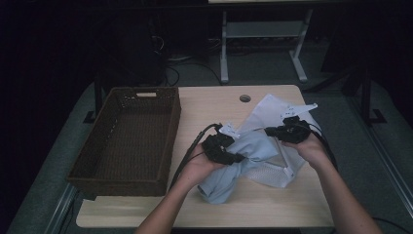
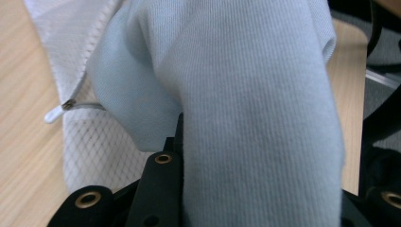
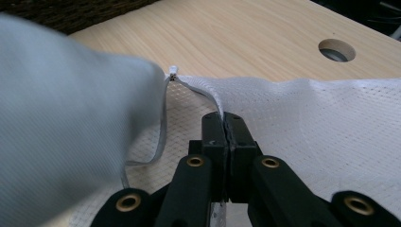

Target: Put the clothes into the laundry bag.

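Two grippers, pale-blue garment point(image 1: 243, 158) bunched, running lower-left to upper-right

Crumpled pale-blue knit garment point(image 1: 243, 158) partly inside white mesh zip bag point(image 1: 277, 117), right of table centre.

In the left gripper view the light blue garment point(image 2: 246, 94) drapes over the jaws, hiding their tips, and runs past the top edge. In the right gripper view it is blurred; the white mesh bag point(image 3: 331, 123), perhaps a laundry bag, is cut off at right.
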`<state>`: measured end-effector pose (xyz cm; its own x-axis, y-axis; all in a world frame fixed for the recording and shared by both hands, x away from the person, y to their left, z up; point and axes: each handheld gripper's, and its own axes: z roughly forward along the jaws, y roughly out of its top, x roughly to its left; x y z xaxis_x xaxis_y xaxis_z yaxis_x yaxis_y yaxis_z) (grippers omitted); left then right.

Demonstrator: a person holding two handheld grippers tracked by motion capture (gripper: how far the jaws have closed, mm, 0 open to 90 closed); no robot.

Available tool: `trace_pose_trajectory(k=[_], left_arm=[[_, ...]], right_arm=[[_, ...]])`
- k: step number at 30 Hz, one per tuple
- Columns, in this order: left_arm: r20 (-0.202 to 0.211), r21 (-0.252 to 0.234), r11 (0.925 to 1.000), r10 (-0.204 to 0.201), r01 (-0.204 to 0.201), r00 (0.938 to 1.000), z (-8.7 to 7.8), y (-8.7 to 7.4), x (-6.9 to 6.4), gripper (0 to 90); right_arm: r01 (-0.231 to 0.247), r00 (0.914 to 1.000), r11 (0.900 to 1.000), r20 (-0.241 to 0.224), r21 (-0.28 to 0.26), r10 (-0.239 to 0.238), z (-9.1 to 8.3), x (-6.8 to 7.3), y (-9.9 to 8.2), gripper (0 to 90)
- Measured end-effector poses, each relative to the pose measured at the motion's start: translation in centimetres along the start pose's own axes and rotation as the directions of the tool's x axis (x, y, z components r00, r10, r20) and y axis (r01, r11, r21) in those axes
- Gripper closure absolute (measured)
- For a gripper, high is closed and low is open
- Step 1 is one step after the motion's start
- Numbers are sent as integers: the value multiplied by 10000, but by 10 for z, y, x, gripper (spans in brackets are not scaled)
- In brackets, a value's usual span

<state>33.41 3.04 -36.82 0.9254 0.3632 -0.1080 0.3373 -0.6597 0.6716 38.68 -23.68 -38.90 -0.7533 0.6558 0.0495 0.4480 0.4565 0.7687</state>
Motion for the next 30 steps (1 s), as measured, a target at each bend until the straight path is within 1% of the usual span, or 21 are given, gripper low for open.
trace_pose_trajectory(k=[5,7,8,9,10,12,13,15,17,18,19,20,21,22,23,24,25,26,27,28,30], left_arm=[[274,350,9990,259,-269,9993,16,-1,-5,698],[319,366,9988,310,-322,9990,20,-1,-6,698],[315,407,9985,360,-373,9989,23,-1,-7,698],[289,564,9972,472,-488,9985,27,-1,-8,698],[289,564,9972,472,-488,9985,27,-1,-8,698],[219,615,9973,400,-413,9990,31,-1,-9,698],[108,696,9969,372,-378,9993,35,-3,-9,698],[-72,775,9966,284,-277,9996,38,-4,-6,698],[-174,835,9961,297,-281,9994,39,-5,-5,698],[-269,822,9964,221,-198,9994,40,-6,-3,697],[-486,739,9973,11,25,9988,44,-7,0,698],[-486,739,9973,11,25,9988,44,-7,0,697],[-627,796,9967,-76,126,9980,45,-6,2,696],[-953,854,9958,-247,329,9951,51,-6,4,695],[-1009,882,9948,-410,500,9941,54,-6,5,694],[-1009,882,9948,-410,500,9941,54,-6,5,692],[-1148,990,9928,-565,681,9918,61,-8,7,690],[-1148,990,9928,-565,681,9918,61,-8,7,684],[-1213,1087,9913,-615,749,9907,69,-11,8,677],[-1213,1087,9913,-615,749,9907,69,-11,8,669],[-1133,1244,9893,-623,764,9916,77,-15,10,655]], right_arm=[[42,9998,10000,-169,-19,-42,-7,5,-4,884],[25,9998,10000,-210,-11,-25,-8,6,-4,884],[137,9995,9999,-271,-39,-138,-10,8,-4,884],[151,9995,9999,-287,-52,-152,-12,9,-4,884],[151,9995,9999,-287,-52,-152,-12,9,-4,884],[214,9992,9997,-330,-76,-216,-13,11,-4,884],[236,9991,9997,-356,-81,-239,-13,13,-4,884],[267,9989,9996,-382,-64,-269,-13,14,-3,884],[265,9989,9996,-390,-55,-267,-12,15,-3,884],[255,9987,9997,-437,-34,-256,-12,17,-3,884],[280,9986,9996,-455,-45,-281,-11,18,-3,884],[280,9986,9996,-455,-45,-281,-11,18,-3,884],[311,9984,9995,-471,-40,-312,-10,19,-3,884],[339,9981,9994,-506,-33,-340,-9,20,-2,884],[350,9980,9994,-517,-36,-351,-9,21,-2,884],[350,9980,9994,-517,-36,-351,-9,21,-2,884],[369,9979,9993,-534,-43,-371,-8,22,-1,884],[369,9979,9993,-534,-43,-371,-8,22,-1,884],[416,9975,9991,-570,-30,-417,-7,22,-1,884],[416,9975,9991,-570,-30,-417,-7,22,-1,884],[401,9976,9992,-562,28,-398,-6,23,-2,884]])
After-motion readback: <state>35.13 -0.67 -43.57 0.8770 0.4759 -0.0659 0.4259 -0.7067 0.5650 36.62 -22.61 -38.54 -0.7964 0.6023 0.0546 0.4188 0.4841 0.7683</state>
